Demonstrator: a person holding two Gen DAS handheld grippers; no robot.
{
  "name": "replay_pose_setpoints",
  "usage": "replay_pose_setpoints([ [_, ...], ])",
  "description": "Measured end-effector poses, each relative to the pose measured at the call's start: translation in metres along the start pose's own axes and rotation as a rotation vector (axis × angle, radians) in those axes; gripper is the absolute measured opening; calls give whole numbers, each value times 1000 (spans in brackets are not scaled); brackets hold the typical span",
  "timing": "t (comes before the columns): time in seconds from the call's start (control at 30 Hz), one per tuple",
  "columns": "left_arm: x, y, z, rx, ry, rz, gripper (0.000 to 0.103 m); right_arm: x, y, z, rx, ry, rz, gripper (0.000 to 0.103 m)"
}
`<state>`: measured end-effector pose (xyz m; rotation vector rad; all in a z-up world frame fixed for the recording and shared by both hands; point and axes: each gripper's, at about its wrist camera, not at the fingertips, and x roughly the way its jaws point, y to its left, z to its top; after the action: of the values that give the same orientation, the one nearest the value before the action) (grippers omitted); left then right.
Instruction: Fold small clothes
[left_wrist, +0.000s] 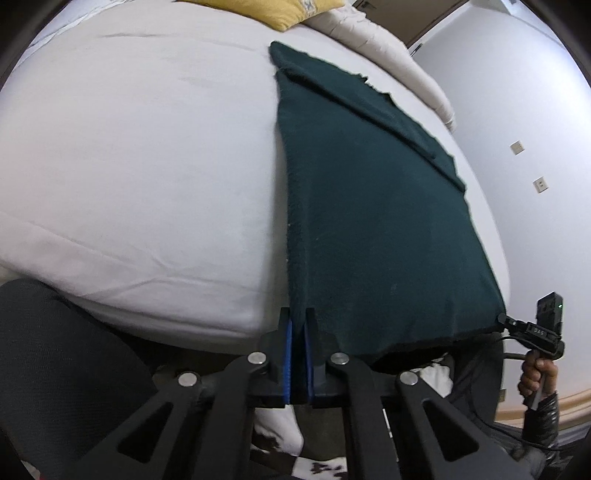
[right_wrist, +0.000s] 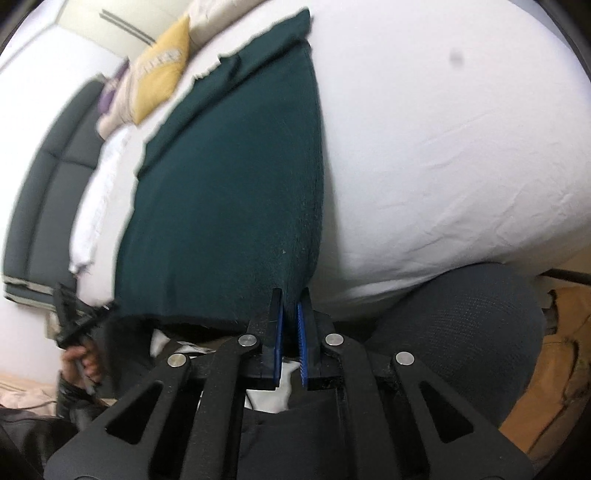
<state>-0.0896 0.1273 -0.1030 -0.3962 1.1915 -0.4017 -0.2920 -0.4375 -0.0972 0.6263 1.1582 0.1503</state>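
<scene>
The left tool (left_wrist: 298, 325) is pressed together on the near left corner of the cloth (left_wrist: 369, 221), its blue pads (left_wrist: 289, 362) nipping the hem. The right tool (right_wrist: 290, 306) does the same at the near right corner, blue pads closed on the edge with only fabric thickness between them. In each view the other tool shows at the far end of the near hem, gripped by a hand (left_wrist: 535, 376).

Ahead of both tools the dark green cloth runs away across the white bed (left_wrist: 129, 166), its near hem raised off the mattress edge and drawn fairly straight between the two pinches. Farther out it lies flat, with a band already doubled over along the side beyond the right tool. Past it sit a yellow cushion (right_wrist: 162, 70) and a cream pillow (left_wrist: 388, 44).

The cloth looks like a soft, fuzzy knit: light, limp, not slippery, likely to sag in the middle when lifted and to cling a little to the sheet. Corner holds seem right for it; keeping the hem taut should carry the fold over without bunching. A shallow pinch could slip off the thick edge.
</scene>
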Motion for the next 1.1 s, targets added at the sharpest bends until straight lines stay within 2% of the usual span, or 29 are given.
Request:
replay_pose_setpoints([
  [0.17,-23,-7,10,-27,-57,-119,6,-21,7,6,23,-83,124,6],
  [0.37,-40,-10,26,-104,-126,-273,5,-32,23,19,39,-156,201,6],
  [0.47,-50,-14,43,-136,-177,-353,5,-39,32,34,46,-197,239,6],
  [0.63,-58,-20,80,-178,-245,-440,5,-52,47,74,61,-262,298,6],
  [0.9,-48,-16,138,-224,-311,-476,5,-50,61,149,95,-323,329,6],
  [1.1,-19,-4,189,-291,-323,-492,5,-36,57,210,147,-350,327,6],
])
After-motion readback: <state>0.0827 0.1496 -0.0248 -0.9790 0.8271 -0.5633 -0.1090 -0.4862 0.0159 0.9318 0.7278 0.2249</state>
